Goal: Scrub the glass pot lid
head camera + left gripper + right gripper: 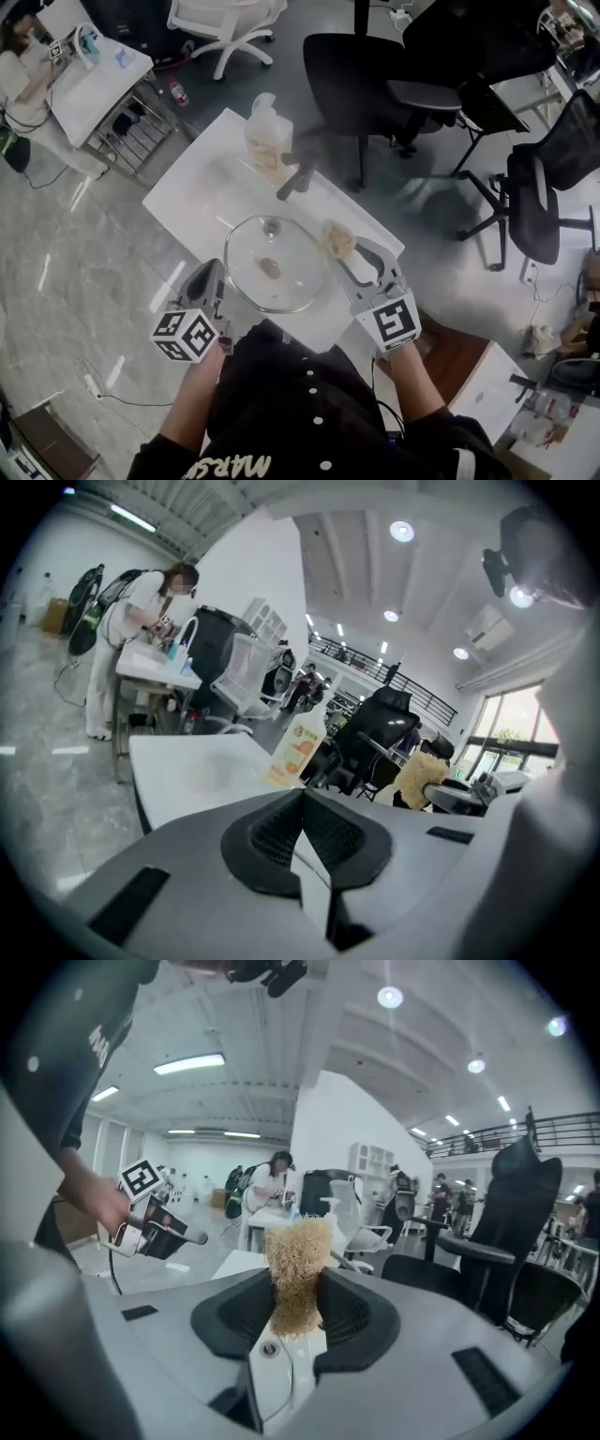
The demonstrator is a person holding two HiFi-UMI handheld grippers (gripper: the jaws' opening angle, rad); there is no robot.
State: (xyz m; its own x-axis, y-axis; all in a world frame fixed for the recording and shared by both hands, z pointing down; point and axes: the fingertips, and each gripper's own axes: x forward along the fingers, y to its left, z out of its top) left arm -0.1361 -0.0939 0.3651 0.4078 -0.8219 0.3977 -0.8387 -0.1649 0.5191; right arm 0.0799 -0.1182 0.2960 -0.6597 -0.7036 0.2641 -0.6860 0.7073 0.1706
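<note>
- Glass, round and clear, the pot lid (292,283) with its small knob is lying on the white rectangular tabletop (202,202), between the two tools in the head view. A brownish smear is showing near its middle.
- The left tool (208,274) is sitting just beside the lid's left rim, and no view is showing whether it is touching the glass.
- In the left gripper view that tool (302,797) is showing its jaws pressing together, with nothing between them.
- The right tool (345,249) is sitting at the lid's right rim. Its jaws are clamping a tan, fibrous scrubbing pad (337,238).
- In the right gripper view the pad (298,1251) is sticking up beyond the tips of the right tool (298,1283), with its lower part being squeezed between the dark pads.
- A pale plastic bottle with an orange label (265,141) is standing upright on the tabletop, well beyond both tools, ahead of the left tool (298,747) in its own view.
- Black office chairs (375,89) are standing off the tabletop's far edge, on the right tool's side.
- The person's hands are gripping both tools from below, close to the dark clothing at the bottom of the head view.
</note>
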